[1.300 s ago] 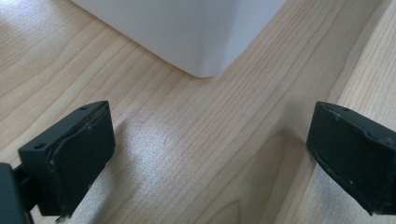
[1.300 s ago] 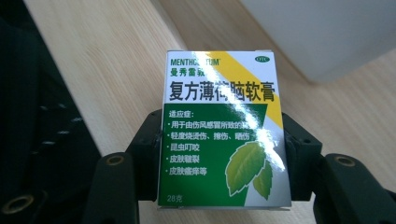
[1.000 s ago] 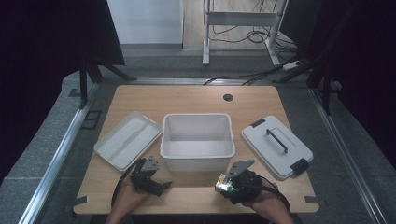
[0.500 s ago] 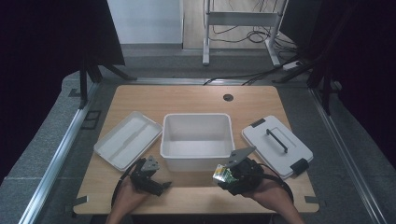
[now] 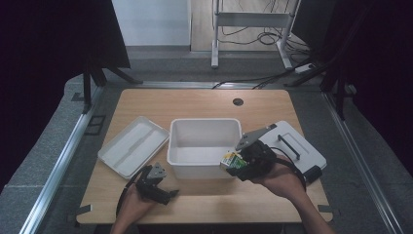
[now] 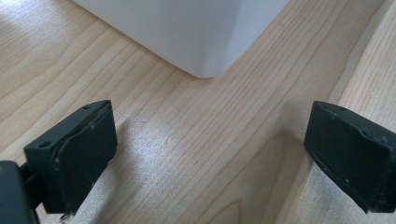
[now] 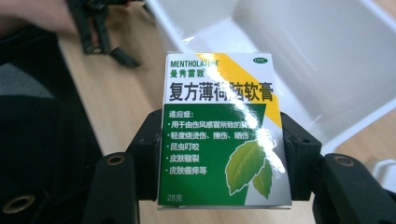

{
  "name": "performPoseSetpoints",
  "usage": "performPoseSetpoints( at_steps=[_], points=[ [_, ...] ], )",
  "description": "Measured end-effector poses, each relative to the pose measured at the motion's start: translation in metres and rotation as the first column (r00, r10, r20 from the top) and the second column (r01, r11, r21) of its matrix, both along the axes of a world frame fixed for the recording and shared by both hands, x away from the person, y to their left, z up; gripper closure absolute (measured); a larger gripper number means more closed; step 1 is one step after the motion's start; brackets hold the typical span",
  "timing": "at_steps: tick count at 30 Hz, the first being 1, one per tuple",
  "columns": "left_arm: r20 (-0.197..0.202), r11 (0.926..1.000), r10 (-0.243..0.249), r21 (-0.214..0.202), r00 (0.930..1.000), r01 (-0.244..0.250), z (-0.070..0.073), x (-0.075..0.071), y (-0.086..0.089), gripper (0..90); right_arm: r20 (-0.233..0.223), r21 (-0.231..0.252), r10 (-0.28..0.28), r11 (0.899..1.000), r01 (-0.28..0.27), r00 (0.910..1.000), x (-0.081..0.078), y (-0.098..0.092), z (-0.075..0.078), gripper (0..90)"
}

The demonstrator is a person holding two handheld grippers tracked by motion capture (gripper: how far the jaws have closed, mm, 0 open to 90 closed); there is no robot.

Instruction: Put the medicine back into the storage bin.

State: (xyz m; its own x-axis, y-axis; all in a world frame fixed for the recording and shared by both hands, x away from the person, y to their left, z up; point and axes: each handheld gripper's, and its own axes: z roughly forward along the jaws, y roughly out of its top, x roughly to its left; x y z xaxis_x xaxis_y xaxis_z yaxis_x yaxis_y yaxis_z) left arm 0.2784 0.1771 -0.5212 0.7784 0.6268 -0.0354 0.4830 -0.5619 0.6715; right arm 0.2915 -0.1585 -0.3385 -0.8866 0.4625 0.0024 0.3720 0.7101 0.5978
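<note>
Item: green-white ointment box (image 7: 223, 130), clamped in R gripper (image 5: 242, 164), hanging at white bin (image 5: 204, 146) near-right corner, by table (image 5: 195, 105) front edge. L gripper (image 5: 158, 184) resting wide open, empty, front-left. Progress est.: pick done; drop into bin, lid (image 5: 292, 146) pending.

A shallow white tray (image 5: 132, 145) lies on the wooden table (image 5: 195, 103), a handled lid (image 5: 295, 147) opposite.

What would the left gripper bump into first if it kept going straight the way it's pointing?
Probably the white bin. The left gripper is open and low over the table, and a corner of the bin stands right ahead between its jaws. Only bare wood lies before it, though the gap is hard to judge.
</note>
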Motion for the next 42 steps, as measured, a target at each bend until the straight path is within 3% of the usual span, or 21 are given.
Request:
performPoseSetpoints(
  at_steps=[10,20,33,38,42],
  points=[
    [0.002,1.0000,0.001,-0.001,1.0000,-0.001,0.000,0.000,0.000,3.8,0.041,-0.011,-0.059,0.998,0.060,0.9974,0.031,0.012,0.000,44.6],
    [0.006,1.0000,-0.001,-0.005,1.0000,0.001,0.000,-0.001,0.001,5.7,0.045,-0.033,-0.111,0.993,0.112,0.9928,0.063,0.028,-0.024,44.6],
    [0.010,0.9999,0.009,-0.014,0.9999,-0.009,0.000,-0.003,0.001,8.3,0.007,-0.075,-0.136,0.988,0.137,0.9906,0.081,0.039,-0.061,44.6],
    [0.010,0.9998,0.011,-0.016,0.9999,-0.010,0.000,-0.003,0.001,8.9,-0.010,-0.094,-0.134,0.987,0.132,0.9910,0.085,0.043,-0.067,43.8],
    [0.010,0.9998,0.012,-0.016,0.9999,-0.012,0.000,-0.003,0.001,8.9,-0.004,-0.068,-0.146,0.987,0.145,0.9893,0.086,0.044,-0.064,37.0]
  ],
)
